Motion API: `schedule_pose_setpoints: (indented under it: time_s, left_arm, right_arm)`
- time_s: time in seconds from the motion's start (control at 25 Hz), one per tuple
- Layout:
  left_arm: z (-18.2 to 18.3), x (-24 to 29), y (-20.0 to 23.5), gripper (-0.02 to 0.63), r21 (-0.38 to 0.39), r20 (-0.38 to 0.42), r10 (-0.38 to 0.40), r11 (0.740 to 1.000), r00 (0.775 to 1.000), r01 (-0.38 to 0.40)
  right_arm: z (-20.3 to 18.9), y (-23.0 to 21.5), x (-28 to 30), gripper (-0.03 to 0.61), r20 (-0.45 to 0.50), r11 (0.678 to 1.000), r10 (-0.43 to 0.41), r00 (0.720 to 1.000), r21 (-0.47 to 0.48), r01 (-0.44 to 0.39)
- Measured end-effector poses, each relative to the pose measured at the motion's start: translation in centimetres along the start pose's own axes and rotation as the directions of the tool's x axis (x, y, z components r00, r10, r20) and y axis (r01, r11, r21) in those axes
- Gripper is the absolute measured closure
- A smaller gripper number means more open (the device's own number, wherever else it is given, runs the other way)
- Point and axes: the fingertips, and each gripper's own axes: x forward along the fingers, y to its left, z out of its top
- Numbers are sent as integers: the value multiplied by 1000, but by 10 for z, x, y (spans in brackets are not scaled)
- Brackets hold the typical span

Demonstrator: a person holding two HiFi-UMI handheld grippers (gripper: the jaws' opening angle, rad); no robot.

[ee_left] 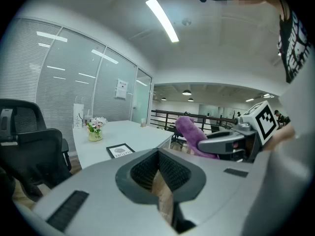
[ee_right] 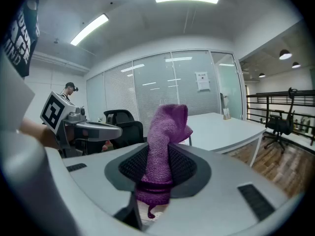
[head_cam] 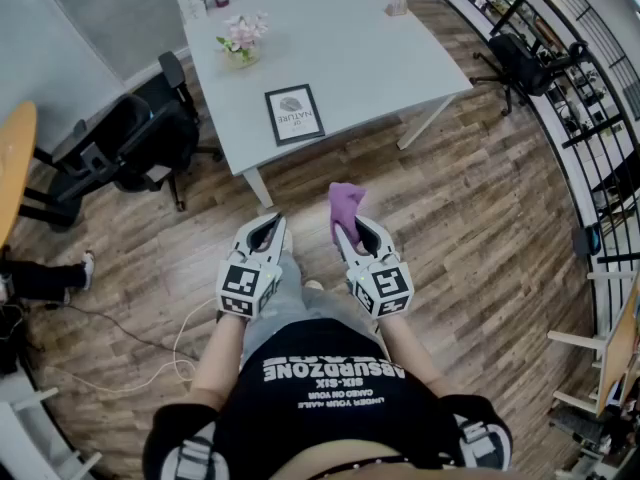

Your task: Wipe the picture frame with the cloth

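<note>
The picture frame (head_cam: 294, 114) lies flat near the front edge of the pale grey table (head_cam: 380, 58); it is black-edged with a white print. It also shows in the left gripper view (ee_left: 120, 150). I stand a step back from the table, both grippers held over the wood floor. My right gripper (head_cam: 355, 230) is shut on a purple cloth (head_cam: 345, 206), which sticks up out of the jaws (ee_right: 165, 141). My left gripper (head_cam: 264, 234) is shut with nothing in it (ee_left: 160, 173). Both are well short of the frame.
A small vase of pink flowers (head_cam: 241, 40) stands on the table behind the frame. Black office chairs sit left of the table (head_cam: 130, 138) and at the far right (head_cam: 520, 58). A black railing (head_cam: 590, 108) curves along the right. A cable (head_cam: 150, 343) trails on the floor.
</note>
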Motion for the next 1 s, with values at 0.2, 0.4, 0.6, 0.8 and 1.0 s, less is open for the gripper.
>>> schedule_pose_setpoints:
  time_s: [0.2, 0.4, 0.6, 0.8, 1.0]
  left_arm:
    - [5, 24, 38, 598, -8, -9, 5, 1000, 1000, -5]
    - [19, 59, 81, 598, -20, -9, 1, 1000, 1000, -1]
    - [36, 94, 117, 598, -15, -3, -22, 1000, 1000, 22]
    - [46, 120, 154, 598, -14, -4, -51, 999, 999, 51]
    - [47, 129, 170, 598, -6, -14, -81, 997, 997, 81]
  right_arm:
    - [7, -12, 41, 451, -22, 1000, -8, 1000, 12, 8]
    - [20, -31, 90, 449, -54, 998, -33, 998, 44, 36]
    - [32, -45, 138, 449, -76, 997, -46, 996, 65, 51]
    - [45, -53, 183, 448, -82, 994, -65, 995, 79, 72]
    - [45, -57, 206, 445, -97, 991, -79, 992, 98, 88]
